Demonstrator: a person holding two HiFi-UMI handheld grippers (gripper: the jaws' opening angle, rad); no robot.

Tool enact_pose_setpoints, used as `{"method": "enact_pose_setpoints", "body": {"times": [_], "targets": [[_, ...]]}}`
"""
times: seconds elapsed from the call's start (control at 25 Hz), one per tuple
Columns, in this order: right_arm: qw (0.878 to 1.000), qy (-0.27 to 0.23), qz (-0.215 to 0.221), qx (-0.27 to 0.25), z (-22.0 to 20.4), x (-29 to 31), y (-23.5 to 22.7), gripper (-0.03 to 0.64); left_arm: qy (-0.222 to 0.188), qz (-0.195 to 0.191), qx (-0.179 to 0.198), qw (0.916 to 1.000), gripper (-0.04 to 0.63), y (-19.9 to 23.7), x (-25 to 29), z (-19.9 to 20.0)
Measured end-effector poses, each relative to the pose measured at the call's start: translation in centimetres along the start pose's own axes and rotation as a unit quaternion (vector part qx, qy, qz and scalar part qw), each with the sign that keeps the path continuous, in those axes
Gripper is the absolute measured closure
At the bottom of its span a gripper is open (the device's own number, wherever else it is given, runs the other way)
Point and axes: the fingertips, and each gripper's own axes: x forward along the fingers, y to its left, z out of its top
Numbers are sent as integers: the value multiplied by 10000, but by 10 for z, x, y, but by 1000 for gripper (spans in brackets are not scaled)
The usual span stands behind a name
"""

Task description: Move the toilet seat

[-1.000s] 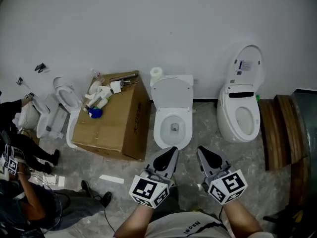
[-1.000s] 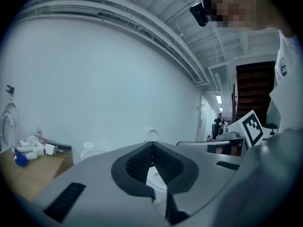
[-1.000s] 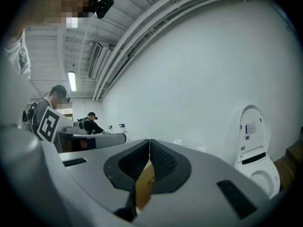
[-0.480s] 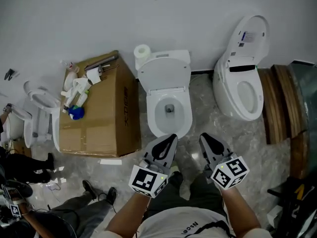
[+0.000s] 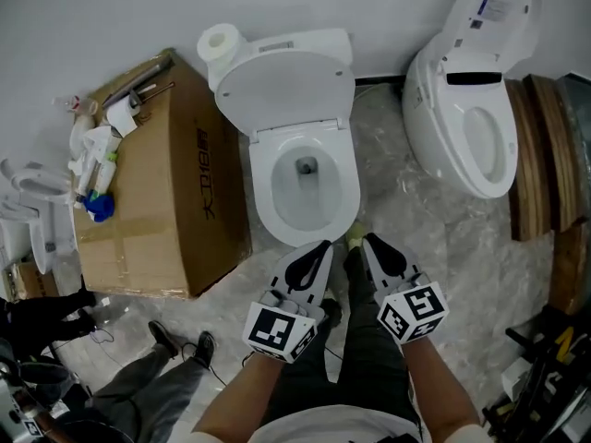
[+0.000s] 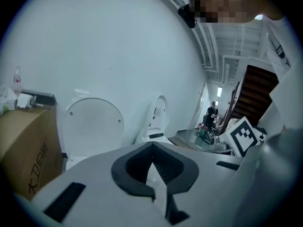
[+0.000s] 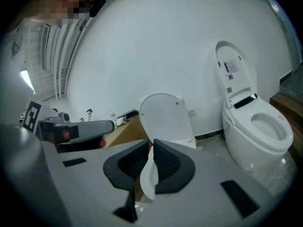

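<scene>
2 tongs shut, empty: L gripper [image 5: 318,246], R gripper [image 5: 369,242]. Risk: shut jaws can't grab toilet seat [image 5: 260,181]; slick plastic may slip, slam.

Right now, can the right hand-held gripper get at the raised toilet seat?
Probably yes. The right hand-held gripper sits just before the bowl, with only that between it and the raised toilet seat; the cardboard box stands aside. Its jaws are shut and would need opening.

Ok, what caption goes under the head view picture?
Left gripper and right gripper, both shut, hover before the toilet, lid up, beside a box.
</scene>
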Motion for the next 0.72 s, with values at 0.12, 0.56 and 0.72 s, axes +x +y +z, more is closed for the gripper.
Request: {"method": "enact_pose_setpoints", "body": {"times": [0.12, 0.56, 0.72], "targets": [[9990, 270, -81, 352, -46, 37, -41, 595, 181, 85, -68, 9998, 586, 24, 28, -35], [9821, 1112, -432, 1457, -210, 136, -157, 513, 596, 157, -48, 9981, 586, 92, 122, -147], [9695, 1311, -516, 2007, -255, 155, -184, 485, 739, 131, -58, 9972, 586, 100, 136, -175]]}}
